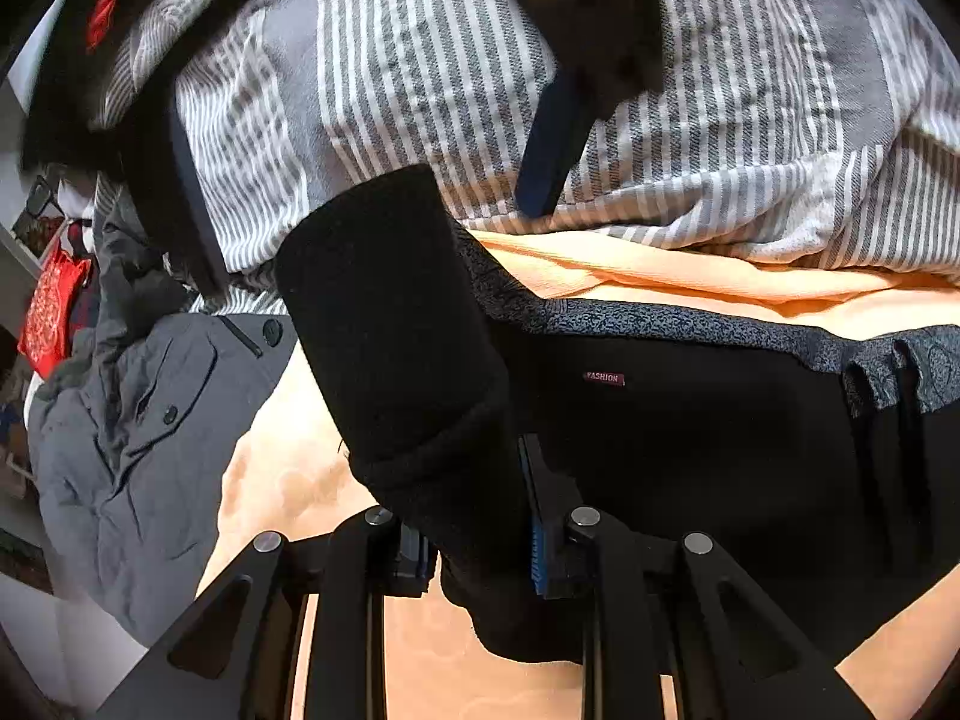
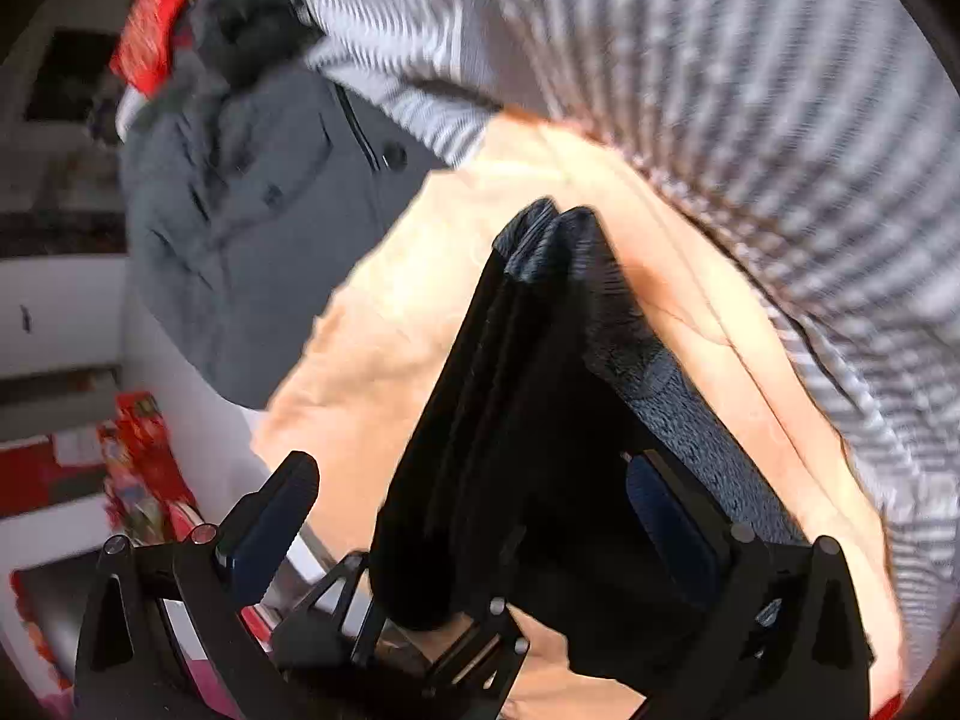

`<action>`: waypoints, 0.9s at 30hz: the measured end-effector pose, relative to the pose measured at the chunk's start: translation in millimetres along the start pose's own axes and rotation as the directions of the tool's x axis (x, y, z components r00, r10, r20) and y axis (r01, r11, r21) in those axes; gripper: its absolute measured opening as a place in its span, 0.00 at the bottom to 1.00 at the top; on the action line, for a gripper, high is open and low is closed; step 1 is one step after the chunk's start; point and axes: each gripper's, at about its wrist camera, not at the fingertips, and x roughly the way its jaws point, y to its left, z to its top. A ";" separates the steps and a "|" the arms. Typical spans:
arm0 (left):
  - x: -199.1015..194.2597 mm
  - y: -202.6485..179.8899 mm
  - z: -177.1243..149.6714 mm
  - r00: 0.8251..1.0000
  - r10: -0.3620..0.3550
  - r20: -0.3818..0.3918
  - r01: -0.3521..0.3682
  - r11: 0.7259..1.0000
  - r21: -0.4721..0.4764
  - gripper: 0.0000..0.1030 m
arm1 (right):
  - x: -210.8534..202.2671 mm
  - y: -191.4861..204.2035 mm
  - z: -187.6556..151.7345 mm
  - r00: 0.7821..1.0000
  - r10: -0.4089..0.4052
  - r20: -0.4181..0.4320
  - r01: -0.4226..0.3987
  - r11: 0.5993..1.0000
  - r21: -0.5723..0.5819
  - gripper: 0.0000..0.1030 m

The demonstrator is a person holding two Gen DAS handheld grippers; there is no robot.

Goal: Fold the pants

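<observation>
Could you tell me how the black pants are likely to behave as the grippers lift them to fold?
The pants are probably floppy: the leg clamped in the left gripper curls over into a soft roll. They look thick and fleecy, so likely grippy rather than slippery. In the right wrist view, folds hang loose between the open fingers of the right gripper, so unsupported parts should sag.

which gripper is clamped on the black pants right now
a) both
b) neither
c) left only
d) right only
c) The left gripper has its blue pads pressed on a bunched part of the black pants, while the right gripper stands wide open with the fabric hanging loosely between its fingers.
</observation>
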 end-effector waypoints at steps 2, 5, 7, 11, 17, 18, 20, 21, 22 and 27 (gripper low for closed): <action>-0.6 0.4 0.1 1.000 0.000 0.001 0.000 1.000 -0.002 0.23 | 19.6 1.3 5.2 0.998 -0.028 -0.060 0.028 1.000 -0.003 0.99; -1.2 2.2 1.2 1.000 -0.010 -0.009 0.010 1.000 -0.012 0.23 | 32.3 -4.9 4.6 0.996 -0.028 -0.086 0.029 1.000 0.009 0.37; -4.1 1.1 1.4 1.000 -0.026 -0.006 0.026 1.000 -0.005 0.23 | 28.2 -17.6 -2.1 0.997 0.030 -0.067 -0.025 0.998 0.062 0.19; -27.3 -12.3 8.4 0.998 -0.058 0.038 0.057 0.997 0.043 0.23 | 4.1 -38.3 -25.0 0.994 0.106 0.024 -0.108 0.990 0.095 0.17; -69.8 -47.1 22.2 0.986 -0.131 0.104 0.115 0.982 0.152 0.23 | -45.0 -80.7 -84.4 0.957 0.212 0.199 -0.246 0.956 0.162 0.16; -76.1 -53.9 23.9 0.984 -0.142 0.111 0.122 0.978 0.168 0.23 | -53.6 -88.8 -96.8 0.948 0.222 0.228 -0.264 0.949 0.173 0.16; -91.9 -71.7 28.5 0.977 -0.171 0.123 0.145 0.969 0.201 0.23 | -69.8 -105.4 -122.1 0.926 0.243 0.289 -0.305 0.933 0.193 0.16; -97.4 -78.5 31.2 0.975 -0.185 0.125 0.156 0.965 0.211 0.23 | -77.3 -114.1 -135.2 0.914 0.252 0.319 -0.325 0.924 0.203 0.16; -103.9 -87.1 33.1 0.972 -0.199 0.127 0.168 0.961 0.222 0.23 | -86.6 -124.0 -149.8 0.901 0.259 0.348 -0.345 0.914 0.212 0.16; -138.1 -143.0 38.6 0.954 -0.267 0.139 0.215 0.927 0.306 0.23 | -118.4 -168.1 -221.5 0.841 0.266 0.471 -0.417 0.873 0.252 0.17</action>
